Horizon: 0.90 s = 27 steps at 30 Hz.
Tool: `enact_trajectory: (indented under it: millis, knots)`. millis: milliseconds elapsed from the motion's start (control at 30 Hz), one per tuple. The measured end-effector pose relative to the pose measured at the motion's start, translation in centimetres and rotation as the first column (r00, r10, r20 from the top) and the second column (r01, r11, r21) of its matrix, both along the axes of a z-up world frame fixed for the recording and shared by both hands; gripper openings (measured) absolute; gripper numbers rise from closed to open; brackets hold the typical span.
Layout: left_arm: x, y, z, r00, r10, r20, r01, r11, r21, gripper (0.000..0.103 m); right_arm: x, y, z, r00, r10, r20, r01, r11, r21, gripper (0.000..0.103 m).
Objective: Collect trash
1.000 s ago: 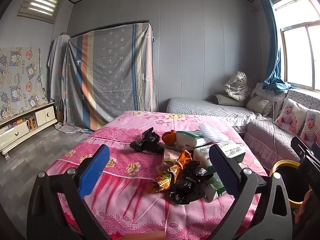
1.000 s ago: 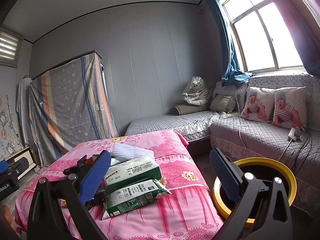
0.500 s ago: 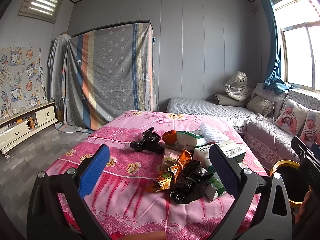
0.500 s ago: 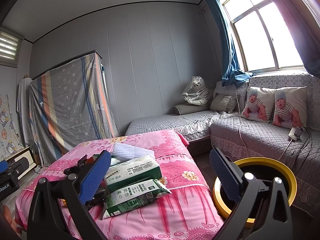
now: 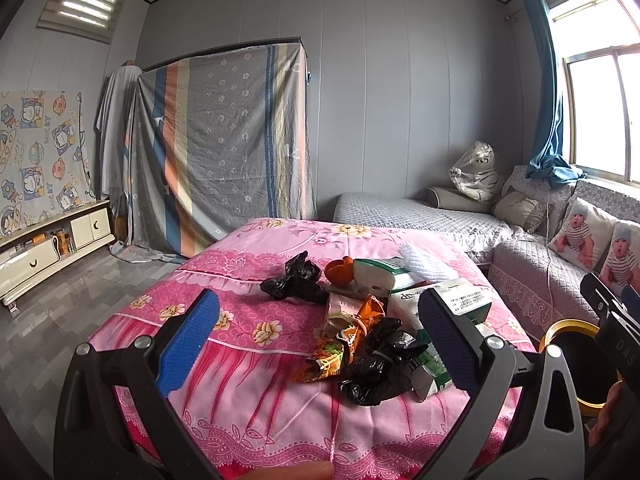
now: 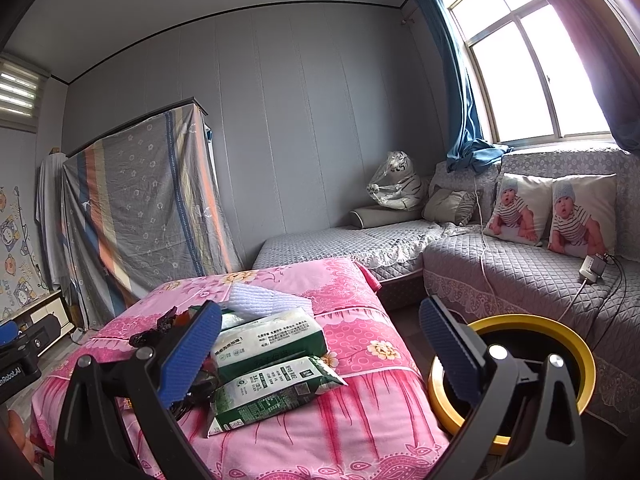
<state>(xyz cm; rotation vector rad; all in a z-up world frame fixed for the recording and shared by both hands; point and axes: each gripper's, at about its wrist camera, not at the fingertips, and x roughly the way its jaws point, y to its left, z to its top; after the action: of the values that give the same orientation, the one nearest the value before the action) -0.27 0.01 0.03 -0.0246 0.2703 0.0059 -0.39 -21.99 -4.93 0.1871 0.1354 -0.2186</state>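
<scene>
Clearly both the left gripper (image 5: 316, 340) and right gripper (image 6: 320, 344) gape wide, empty; the crumpled black plastic bag (image 5: 380, 368) on the pink floral bed (image 5: 248, 392) could slip loose short of the yellow-rimmed black bin (image 6: 532, 344) at right.

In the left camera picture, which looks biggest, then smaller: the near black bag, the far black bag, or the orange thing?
1. Near black bag, though it lies closest to the camera.
2. Far black bag.
3. Orange thing, smallest.

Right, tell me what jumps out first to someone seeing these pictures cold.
The bright pink floral bedspread fills the middle, with a heap of trash on it: crumpled black bags, orange snack wrappers and green-and-white packets. Beside the bed's right edge stands a yellow-rimmed bin. Both grippers, left and right, hover open in front.
</scene>
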Motion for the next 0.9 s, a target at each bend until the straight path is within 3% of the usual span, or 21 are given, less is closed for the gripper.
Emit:
enact_trajectory:
  millis: [900]
  knots:
    - [0.4, 0.08, -0.89, 1.0, -0.004, -0.004, 0.004, 1.0, -0.005, 0.095, 0.59, 0.2, -0.47, 1.0, 0.02, -0.01, -0.02, 1.0, 0.005, 0.096]
